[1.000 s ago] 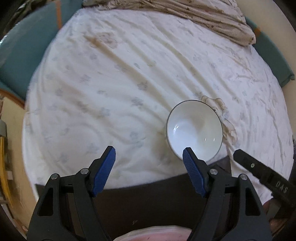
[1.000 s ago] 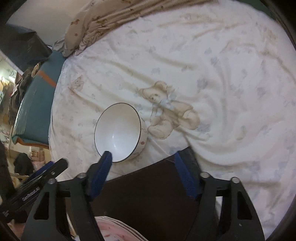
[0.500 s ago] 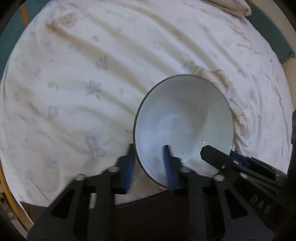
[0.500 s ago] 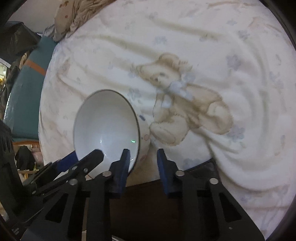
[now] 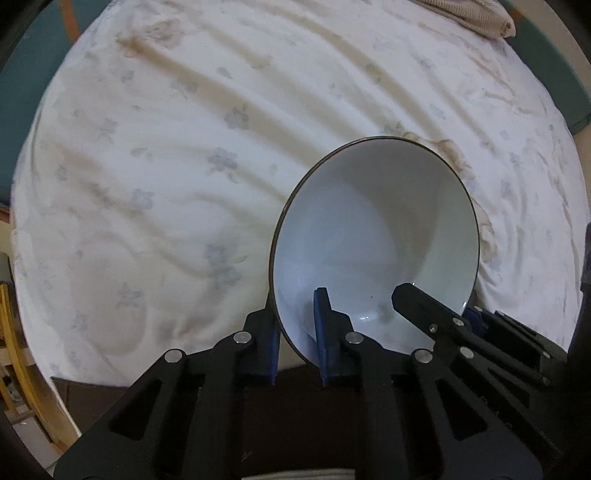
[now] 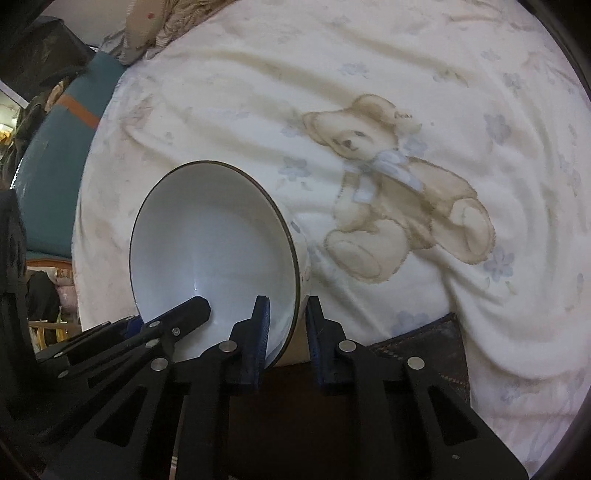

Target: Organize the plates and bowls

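Observation:
A white bowl [image 5: 376, 236] with a thin dark rim sits tilted on a bed sheet, its near edge over a dark board. My left gripper [image 5: 297, 332] is shut on the bowl's near left rim, one blue pad inside and one outside. My right gripper [image 6: 286, 332] is shut on the near right rim of the same bowl [image 6: 210, 240] in the same way. Each gripper shows in the other's view: the right one at the lower right [image 5: 443, 321], the left one at the lower left [image 6: 166, 325].
The bowl rests on a white sheet [image 5: 184, 147] printed with a teddy bear [image 6: 388, 184]. A dark board [image 6: 417, 343] lies under the near edge. A teal cushion [image 6: 51, 162] lies at the left, a patterned blanket [image 5: 472, 18] at the far end.
Both grippers moved forward from open and apart to the bowl and closed on its near rim, one on each side. The bowl now looks tipped up toward the cameras.

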Motion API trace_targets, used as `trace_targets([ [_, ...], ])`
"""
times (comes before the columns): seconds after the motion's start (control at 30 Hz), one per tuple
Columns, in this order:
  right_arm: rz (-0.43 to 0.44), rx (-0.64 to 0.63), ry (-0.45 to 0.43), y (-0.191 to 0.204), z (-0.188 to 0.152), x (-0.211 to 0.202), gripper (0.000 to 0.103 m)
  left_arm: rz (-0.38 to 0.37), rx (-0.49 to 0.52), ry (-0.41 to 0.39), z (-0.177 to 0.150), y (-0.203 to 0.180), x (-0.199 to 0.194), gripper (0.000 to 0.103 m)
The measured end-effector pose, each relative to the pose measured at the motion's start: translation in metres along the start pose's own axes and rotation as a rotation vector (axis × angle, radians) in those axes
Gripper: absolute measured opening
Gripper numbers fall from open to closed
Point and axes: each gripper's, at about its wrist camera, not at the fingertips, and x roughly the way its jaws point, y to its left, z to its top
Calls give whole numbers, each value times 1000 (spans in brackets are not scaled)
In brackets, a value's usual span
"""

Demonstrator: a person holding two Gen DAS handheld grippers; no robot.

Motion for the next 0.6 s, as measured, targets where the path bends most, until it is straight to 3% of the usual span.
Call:
trace_targets([
  [0.6, 110, -161, -45, 65, -62, -81, 21, 28, 46, -175, -74, 11, -145, 15],
])
